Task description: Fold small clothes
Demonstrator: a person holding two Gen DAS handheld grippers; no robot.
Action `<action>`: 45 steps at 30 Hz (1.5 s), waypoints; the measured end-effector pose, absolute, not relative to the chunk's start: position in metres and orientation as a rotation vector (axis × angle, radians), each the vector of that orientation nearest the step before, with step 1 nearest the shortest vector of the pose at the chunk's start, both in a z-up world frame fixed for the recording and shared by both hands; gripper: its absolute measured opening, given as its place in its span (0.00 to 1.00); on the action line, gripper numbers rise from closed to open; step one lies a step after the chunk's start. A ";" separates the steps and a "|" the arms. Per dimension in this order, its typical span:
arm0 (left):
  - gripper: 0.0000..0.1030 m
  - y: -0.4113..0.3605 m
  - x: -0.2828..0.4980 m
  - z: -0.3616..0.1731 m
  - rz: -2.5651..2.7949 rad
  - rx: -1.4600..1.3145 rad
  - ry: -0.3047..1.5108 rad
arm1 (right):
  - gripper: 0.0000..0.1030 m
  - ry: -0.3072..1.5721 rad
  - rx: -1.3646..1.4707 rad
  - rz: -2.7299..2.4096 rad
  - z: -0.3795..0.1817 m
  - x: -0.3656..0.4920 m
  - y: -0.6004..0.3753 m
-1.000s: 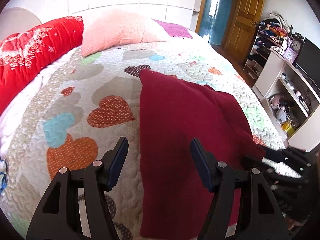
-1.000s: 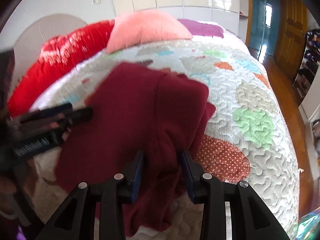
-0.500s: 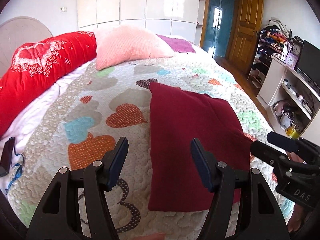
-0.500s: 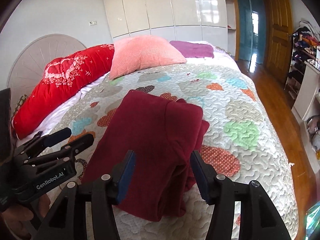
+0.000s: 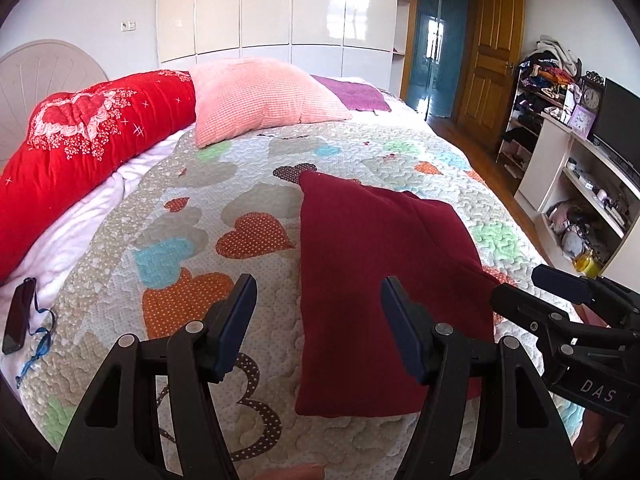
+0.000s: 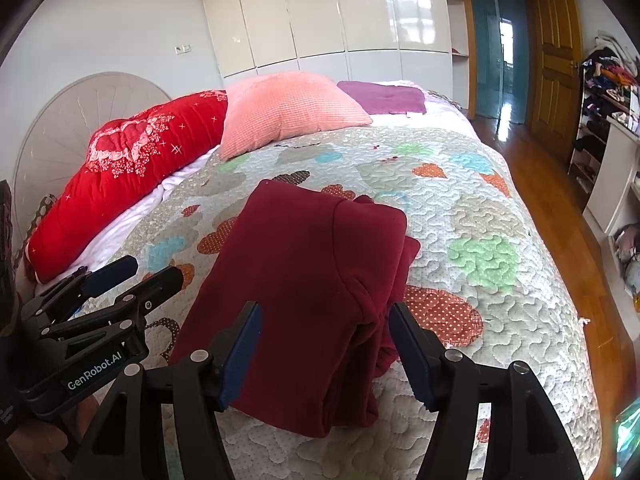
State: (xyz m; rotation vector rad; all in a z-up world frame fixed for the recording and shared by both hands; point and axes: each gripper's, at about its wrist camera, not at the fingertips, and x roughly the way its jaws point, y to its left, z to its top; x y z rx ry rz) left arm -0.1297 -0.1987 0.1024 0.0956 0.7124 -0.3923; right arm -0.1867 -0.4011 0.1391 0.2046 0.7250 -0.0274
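Observation:
A dark red garment lies folded lengthwise on the heart-patterned quilt, with a thicker bunched fold along its right side. My left gripper hovers open above the garment's near left edge, and nothing is between its fingers. My right gripper hangs above the near right part of the garment. Its jaws are opening and the pads stand apart from the cloth. Each gripper shows in the other's view: the right gripper at the right side, the left gripper at the left.
A red bolster, a pink pillow and a purple cloth lie at the head of the bed. A dark phone with a blue strap rests at the left bed edge. White shelves and wooden floor are to the right.
The right gripper let go of the garment's bunched fold and its jaws widened. Both grippers drew back and up from the garment, which now lies flat on the quilt.

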 end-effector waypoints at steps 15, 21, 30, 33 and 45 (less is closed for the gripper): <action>0.63 -0.203 -0.129 0.094 -0.392 0.104 0.728 | 0.62 0.747 0.219 -0.028 0.131 -0.181 -0.402; 0.63 -0.205 -0.128 0.091 -0.391 0.106 0.739 | 0.62 0.759 0.232 -0.032 0.126 -0.179 -0.405; 0.63 -0.207 -0.123 0.085 -0.396 0.108 0.756 | 0.62 0.770 0.236 -0.030 0.122 -0.174 -0.405; 0.63 -0.209 -0.122 0.085 -0.397 0.110 0.759 | 0.62 0.774 0.239 -0.030 0.120 -0.172 -0.407; 0.63 -0.209 -0.117 0.080 -0.395 0.107 0.775 | 0.63 0.795 0.244 -0.025 0.113 -0.163 -0.408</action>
